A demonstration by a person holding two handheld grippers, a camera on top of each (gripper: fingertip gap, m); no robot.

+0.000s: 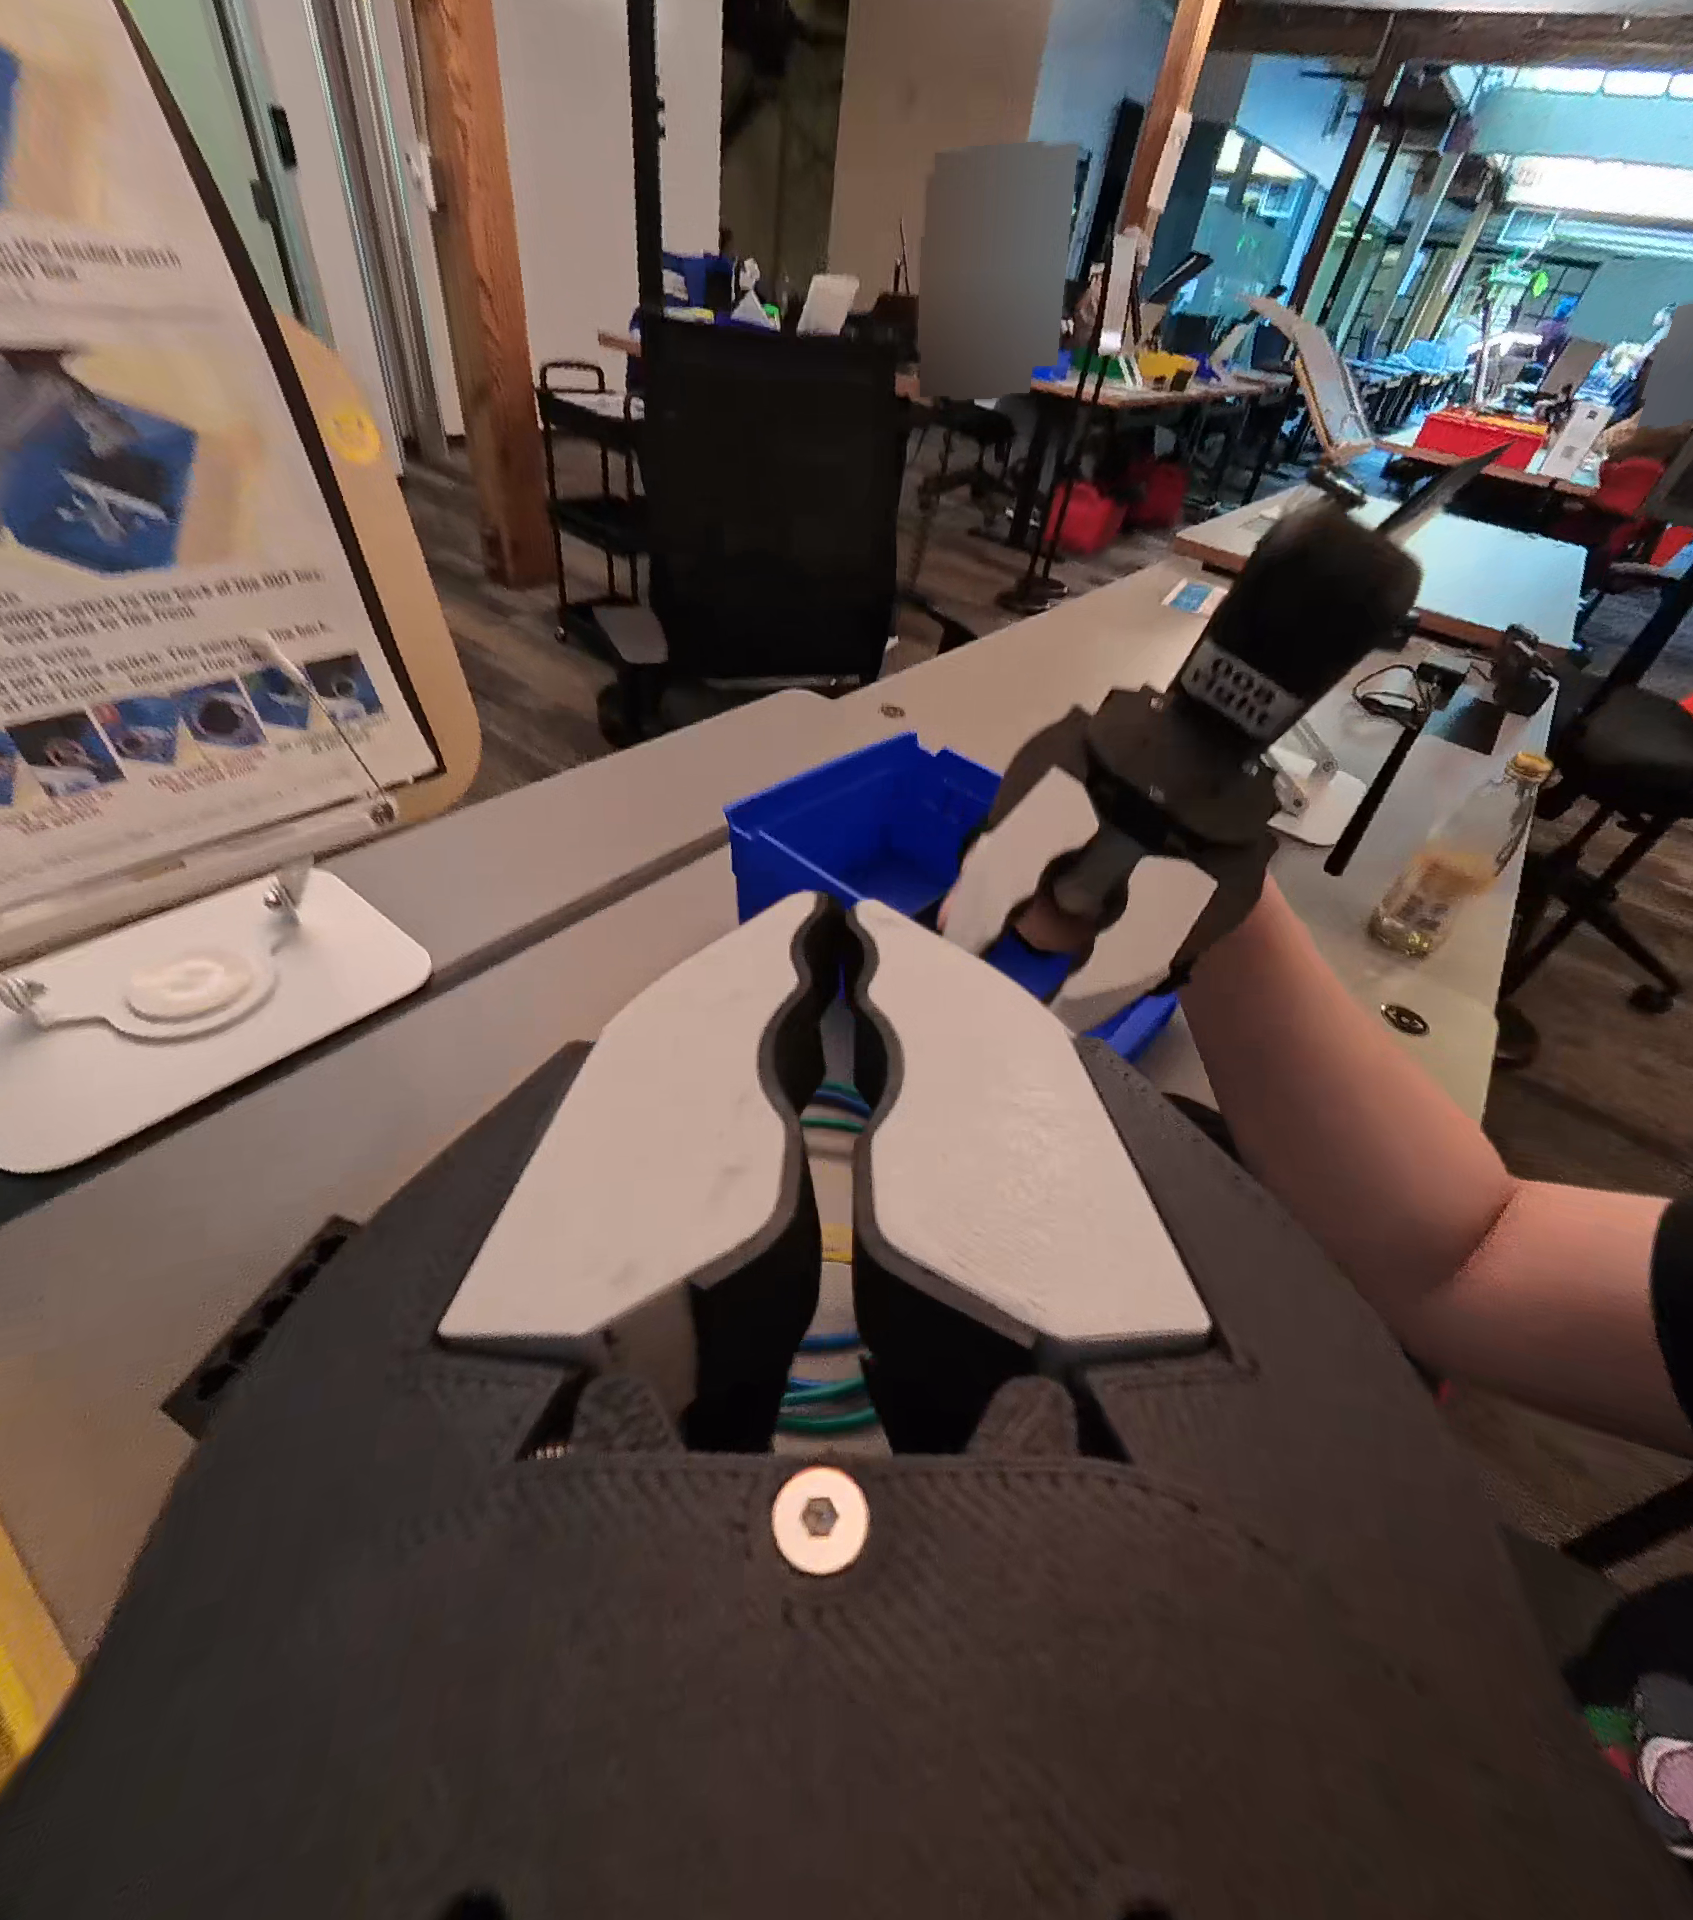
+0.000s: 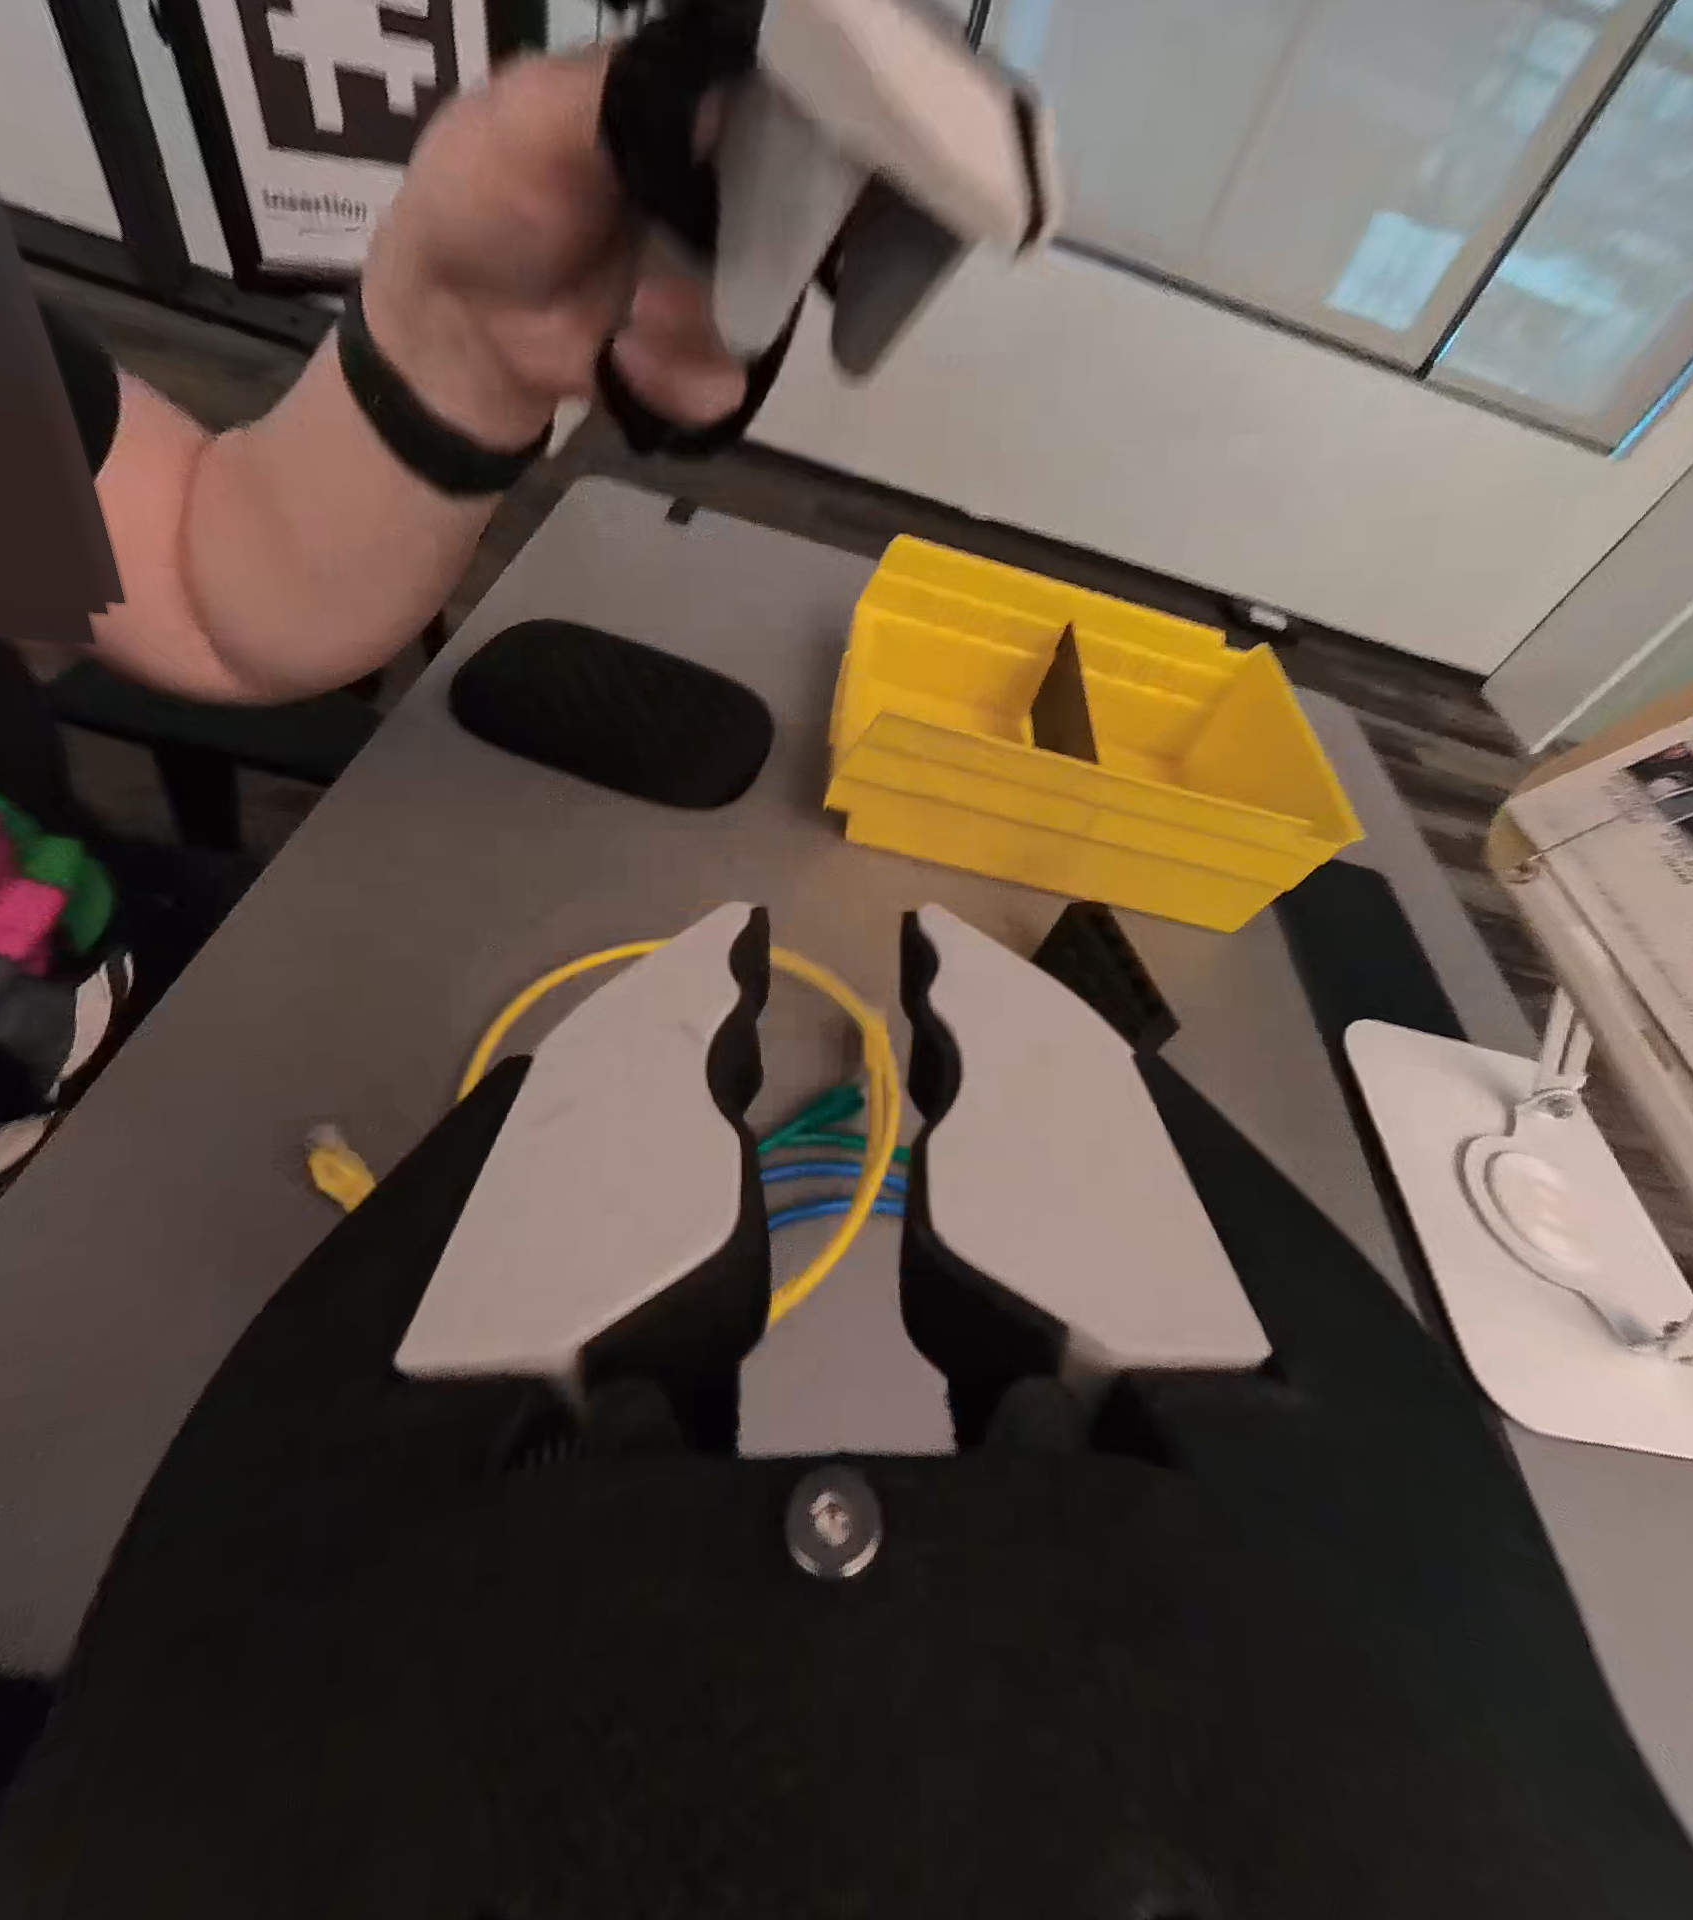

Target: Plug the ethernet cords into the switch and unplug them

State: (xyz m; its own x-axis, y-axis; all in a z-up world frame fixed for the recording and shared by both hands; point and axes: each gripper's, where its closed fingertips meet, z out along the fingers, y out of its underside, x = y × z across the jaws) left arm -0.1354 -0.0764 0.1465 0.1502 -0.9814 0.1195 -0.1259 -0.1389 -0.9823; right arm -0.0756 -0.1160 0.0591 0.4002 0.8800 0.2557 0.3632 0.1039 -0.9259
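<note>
Left fingers (image 1: 811, 997) nearly closed, right fingers (image 2: 935, 997) apart, empty

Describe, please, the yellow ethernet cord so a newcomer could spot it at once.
On the grey table, just in front of the yellow bin, lies a tangle of cords. The yellow ethernet cord forms the big outer loop; the green and blue cords bunch inside it.

A yellow ethernet cord (image 2: 863, 1049) lies in a loose loop on the grey table, its yellow plug (image 2: 335, 1169) resting free at the loop's left. Inside the loop lie the green cord (image 2: 814, 1124) and the blue cord (image 2: 826, 1193), bunched together. The black switch (image 2: 1104, 987) sits just beside the loop, unconnected.
</note>
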